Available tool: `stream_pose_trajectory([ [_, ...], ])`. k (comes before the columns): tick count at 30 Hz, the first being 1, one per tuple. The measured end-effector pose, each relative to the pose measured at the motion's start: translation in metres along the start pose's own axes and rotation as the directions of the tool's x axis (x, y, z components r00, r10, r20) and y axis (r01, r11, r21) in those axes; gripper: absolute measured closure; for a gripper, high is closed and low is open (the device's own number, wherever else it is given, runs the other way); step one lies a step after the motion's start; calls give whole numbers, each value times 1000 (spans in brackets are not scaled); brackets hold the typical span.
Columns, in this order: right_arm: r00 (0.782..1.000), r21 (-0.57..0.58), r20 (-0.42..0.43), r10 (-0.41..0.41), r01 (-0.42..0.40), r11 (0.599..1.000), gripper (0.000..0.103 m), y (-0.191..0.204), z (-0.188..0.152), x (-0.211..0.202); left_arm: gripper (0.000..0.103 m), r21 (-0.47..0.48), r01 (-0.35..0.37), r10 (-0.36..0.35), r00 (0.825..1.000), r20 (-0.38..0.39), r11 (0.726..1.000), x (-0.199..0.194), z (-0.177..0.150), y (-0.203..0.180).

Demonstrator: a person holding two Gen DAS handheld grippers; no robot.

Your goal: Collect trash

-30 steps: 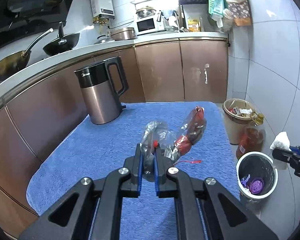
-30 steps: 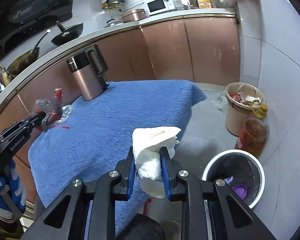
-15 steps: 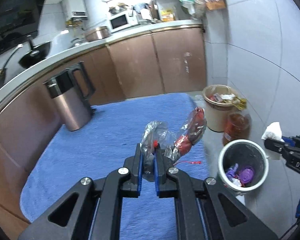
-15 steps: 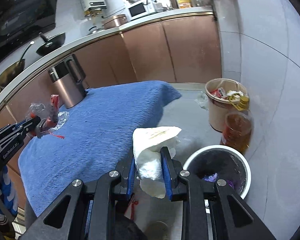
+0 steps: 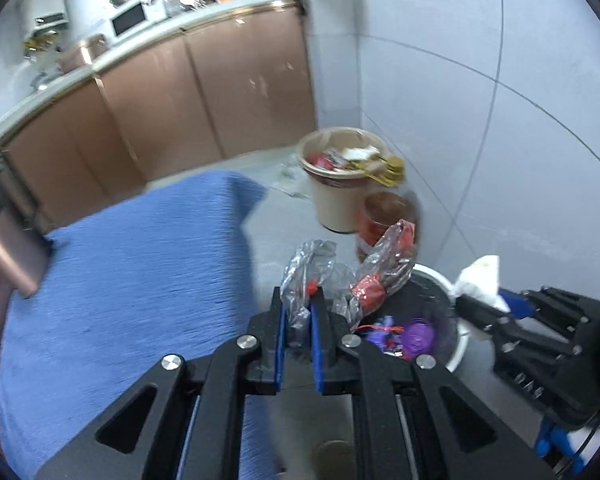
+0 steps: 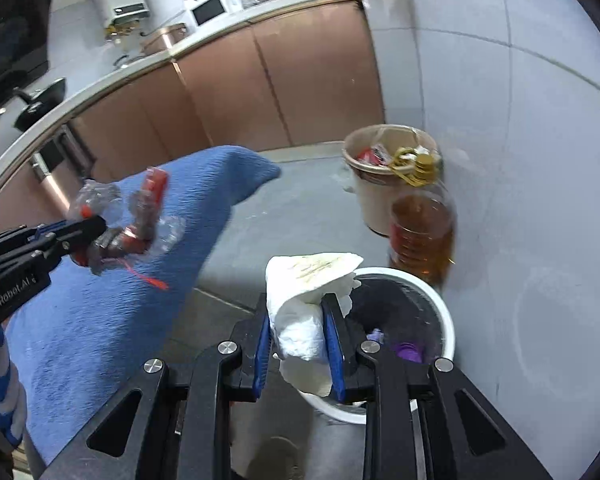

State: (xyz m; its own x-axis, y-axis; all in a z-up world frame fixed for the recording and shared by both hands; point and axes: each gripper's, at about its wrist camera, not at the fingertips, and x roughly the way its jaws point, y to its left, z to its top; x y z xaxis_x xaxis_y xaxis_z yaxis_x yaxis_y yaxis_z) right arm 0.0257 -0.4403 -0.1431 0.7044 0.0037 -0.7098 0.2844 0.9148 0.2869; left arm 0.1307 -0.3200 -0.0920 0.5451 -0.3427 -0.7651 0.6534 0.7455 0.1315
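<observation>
My left gripper [image 5: 298,300] is shut on a crumpled clear and red plastic wrapper [image 5: 352,272] and holds it in the air at the near edge of a white trash bin [image 5: 458,344] on the floor. The bin holds purple scraps. My right gripper [image 6: 298,312] is shut on a crumpled white tissue [image 6: 304,300] just left of the same bin [image 6: 444,316]. The right gripper and tissue [image 5: 478,276] also show in the left wrist view, over the bin's right rim. The left gripper with the wrapper [image 6: 132,220] shows at the left of the right wrist view.
A table with a blue cloth [image 5: 132,280] lies to the left. A beige bin [image 5: 340,200] full of rubbish and an amber oil bottle [image 6: 420,236] stand against the tiled wall behind the white bin. Brown kitchen cabinets [image 5: 220,92] run along the back.
Both grippers have swung right, away from the blue table and toward the white bin. The wrapper now hangs at the bin's edge. The tissue is closer to the bin. Both grips are unchanged.
</observation>
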Motion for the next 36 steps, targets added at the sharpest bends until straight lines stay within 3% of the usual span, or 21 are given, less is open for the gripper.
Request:
stream_pose_trajectory([
  [3, 1000, 29, -20, -21, 22, 999, 74, -19, 3, 11, 90, 16, 29, -28, 999, -21, 999, 23, 11, -22],
  [5, 999, 55, -32, -41, 43, 998, 65, -33, 3, 17, 87, 8, 57, -56, 998, -41, 998, 34, 16, -29],
  [7, 997, 83, -45, -58, 61, 995, 58, -45, 3, 22, 78, -14, 85, -86, 995, -59, 996, 43, 20, -33],
  [9, 996, 106, -52, -67, 72, 992, 54, -56, 0, 24, 63, -43, 119, -121, 991, -63, 992, 48, 23, -34],
  [20, 995, 123, -72, -76, 84, 989, 39, -62, -7, 25, 60, -92, 178, -183, 982, -44, 980, 36, 19, -30],
  [27, 993, 122, -41, -109, 113, 986, 34, -53, -5, 14, 60, -115, 138, -134, 990, 45, 984, 4, 7, -8],
  [32, 988, 97, 16, -154, 152, 984, 24, -34, 0, -7, 60, -134, 53, -34, 989, 145, 990, -28, -7, 16],
  [36, 982, 66, 68, -176, 171, 983, 16, -14, 7, -22, 60, -150, -25, 51, 983, 174, 988, -48, -18, 34],
])
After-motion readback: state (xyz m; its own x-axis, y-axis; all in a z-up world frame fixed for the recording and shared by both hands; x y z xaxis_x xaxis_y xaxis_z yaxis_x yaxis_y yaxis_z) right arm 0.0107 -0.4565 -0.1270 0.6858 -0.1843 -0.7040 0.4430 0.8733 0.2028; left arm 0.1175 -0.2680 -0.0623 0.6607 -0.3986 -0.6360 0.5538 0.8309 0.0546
